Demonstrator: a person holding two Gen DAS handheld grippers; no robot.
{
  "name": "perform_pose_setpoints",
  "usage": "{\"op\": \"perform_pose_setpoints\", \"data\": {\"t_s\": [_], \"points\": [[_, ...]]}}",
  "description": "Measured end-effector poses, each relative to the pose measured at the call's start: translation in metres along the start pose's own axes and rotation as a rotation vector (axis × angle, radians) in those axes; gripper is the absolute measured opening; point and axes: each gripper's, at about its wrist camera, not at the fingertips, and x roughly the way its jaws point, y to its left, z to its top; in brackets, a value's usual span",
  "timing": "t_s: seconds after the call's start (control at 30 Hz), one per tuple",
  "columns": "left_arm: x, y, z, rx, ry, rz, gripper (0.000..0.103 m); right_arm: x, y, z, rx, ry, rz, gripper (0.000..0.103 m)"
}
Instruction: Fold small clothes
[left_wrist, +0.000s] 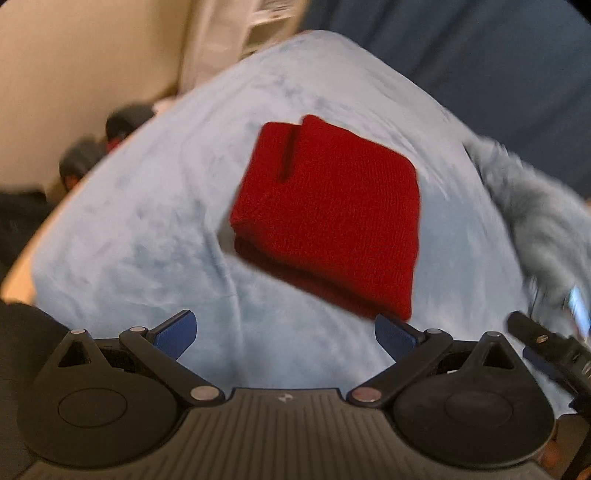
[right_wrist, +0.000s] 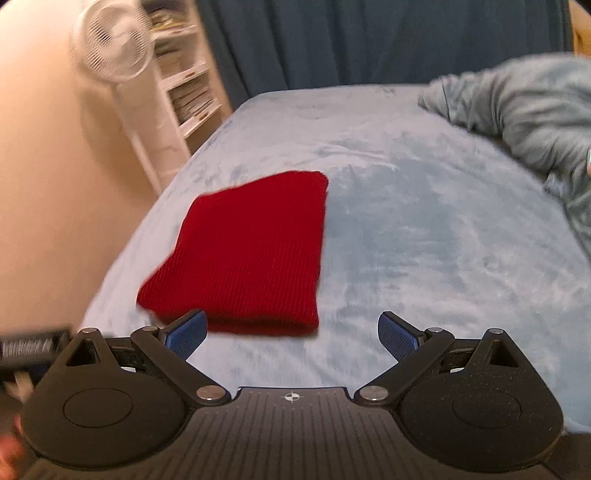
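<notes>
Left wrist view, read from its left edge: a beige wall with dark, blurred shapes at its foot, then the bed, covered in a pale blue plush blanket with a mottled, brushed nap and soft creases. Near the middle lies the red knit garment, folded into a thick, roughly square pad with rounded corners; its surface is a fine ribbed knit, and a short dark slit shows where one layer overlaps near its far edge. Further right a rumpled grey-blue fleece throw is bunched at the bed's side. The left tongs hang low over the blanket, their blue textured pads spread wide apart with nothing between them; the garment's near corner sits just beyond the right pad.

Right wrist view shows a white fan and a white shelf unit at left, a dark blue curtain behind. The right tongs are likewise spread wide and empty, the garment's near edge just beyond the left pad.
</notes>
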Motion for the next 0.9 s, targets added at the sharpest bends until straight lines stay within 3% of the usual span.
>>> {"op": "perform_pose_setpoints", "data": {"t_s": [0.2,0.33,0.43,0.6,0.73,0.77,0.8,0.83,0.9], "points": [[0.064,0.021,0.035,-0.259,0.052,-0.057,0.103,0.082,-0.047,0.088,0.191,0.036,0.075,0.099],[0.101,0.023,0.047,-0.335,0.092,-0.057,0.103,0.162,-0.063,0.149,0.227,0.050,0.128,0.099],[0.126,0.026,0.055,-0.363,0.124,-0.004,0.103,0.233,-0.068,0.187,0.254,0.123,0.117,0.099],[0.151,0.038,0.064,-0.412,0.164,0.031,0.103,0.341,-0.063,0.214,0.284,0.272,0.062,0.099],[0.155,0.035,0.070,-0.364,0.128,0.052,0.099,0.399,-0.051,0.214,0.255,0.361,0.039,0.097],[0.152,0.032,0.071,-0.336,0.098,0.041,0.075,0.408,-0.048,0.214,0.248,0.378,0.046,0.083],[0.151,0.030,0.073,-0.317,0.085,0.025,0.068,0.418,-0.045,0.214,0.231,0.399,0.061,0.063],[0.148,0.029,0.076,-0.309,0.077,0.044,0.064,0.425,-0.041,0.212,0.199,0.424,0.085,0.027],[0.148,0.030,0.090,-0.270,0.080,0.039,0.053,0.427,-0.035,0.209,0.116,0.444,0.095,0.024]]}}
